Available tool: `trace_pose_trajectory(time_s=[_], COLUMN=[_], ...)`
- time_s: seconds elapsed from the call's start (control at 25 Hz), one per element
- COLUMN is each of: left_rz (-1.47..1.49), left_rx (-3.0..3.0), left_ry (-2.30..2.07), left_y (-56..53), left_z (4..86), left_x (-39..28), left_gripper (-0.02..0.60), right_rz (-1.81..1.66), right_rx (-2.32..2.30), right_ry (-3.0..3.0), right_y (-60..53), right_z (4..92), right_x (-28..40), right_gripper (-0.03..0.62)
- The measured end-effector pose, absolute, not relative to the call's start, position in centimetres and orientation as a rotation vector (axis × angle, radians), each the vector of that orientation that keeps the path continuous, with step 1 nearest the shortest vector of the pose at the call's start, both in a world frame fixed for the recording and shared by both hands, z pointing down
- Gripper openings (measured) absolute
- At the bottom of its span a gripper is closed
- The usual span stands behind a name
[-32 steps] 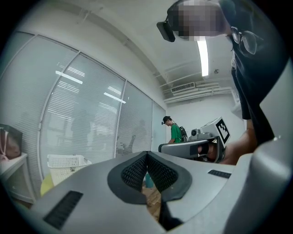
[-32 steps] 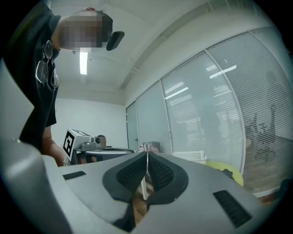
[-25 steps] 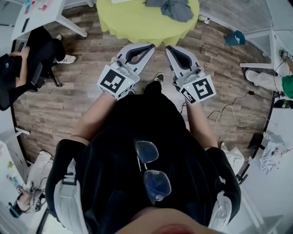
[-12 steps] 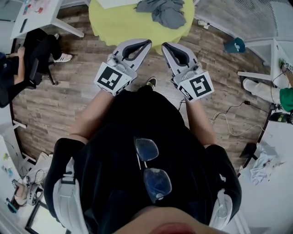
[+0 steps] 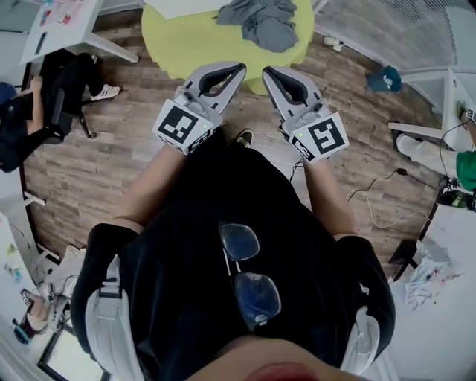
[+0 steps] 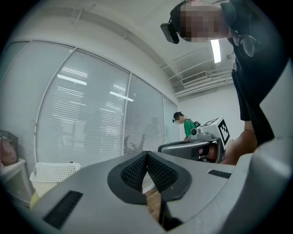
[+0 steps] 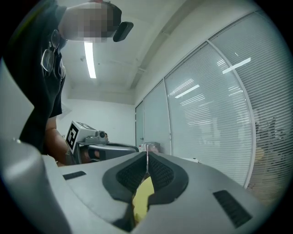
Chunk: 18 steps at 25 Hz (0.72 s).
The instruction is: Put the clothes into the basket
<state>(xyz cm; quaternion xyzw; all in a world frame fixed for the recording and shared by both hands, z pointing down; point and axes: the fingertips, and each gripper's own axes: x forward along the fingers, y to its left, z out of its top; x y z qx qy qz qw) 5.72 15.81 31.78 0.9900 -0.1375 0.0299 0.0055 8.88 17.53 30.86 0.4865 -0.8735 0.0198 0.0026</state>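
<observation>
A heap of grey-blue clothes [image 5: 260, 18] lies on a round table with a yellow-green cloth [image 5: 193, 41] at the top of the head view. My left gripper [image 5: 236, 69] and right gripper [image 5: 268, 72] are held level side by side, tips just short of the table's near edge. Both are shut, pads [image 6: 146, 157] meeting at the tips with nothing between them. A white slatted basket [image 6: 50, 172] shows low at the left of the left gripper view, before the window blinds. The right gripper view shows the yellow-green cloth [image 7: 142, 196] below the shut pads [image 7: 147, 162].
Wood-plank floor [image 5: 111, 156] surrounds the table. A seated person in black [image 5: 44, 97] is at the left by a white desk [image 5: 63, 22]. Cables [image 5: 379, 186] trail at the right, near a teal cap [image 5: 383, 78] and another person in green [image 5: 467, 167].
The table and clothes have drawn nearer to both grippers in the head view as I walked forward. Both grippers stay shut and side by side.
</observation>
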Motion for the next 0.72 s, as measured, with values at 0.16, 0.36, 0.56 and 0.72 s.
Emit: trace_pose_trajectory(time_s=[0.16, 0.36, 0.56, 0.72], left_rz=[0.091, 0.076, 0.071, 0.073], left_rx=[3.109, 3.106, 3.092, 3.112], left_ry=[-0.424, -0.431, -0.401, -0.373], left_y=[14.5, 12.4, 8.9, 5.2], left_z=[32.0, 32.5, 33.1, 33.3], left_x=[6.6, 7.4, 8.0, 8.6], left_gripper=[0.011, 0.011, 0.011, 0.011], right_rz=[0.067, 0.057, 0.094, 0.115], right_rx=[1.562, 1.597, 1.639, 1.656], right_ry=[-2.724, -2.695, -2.667, -2.651], right_y=[16.3, 14.5, 10.8, 7.3], right_z=[30.9, 31.2, 31.9, 32.2], right_x=[10.1, 11.0, 11.6, 12.0], right_gripper=[0.031, 0.031, 0.031, 0.031])
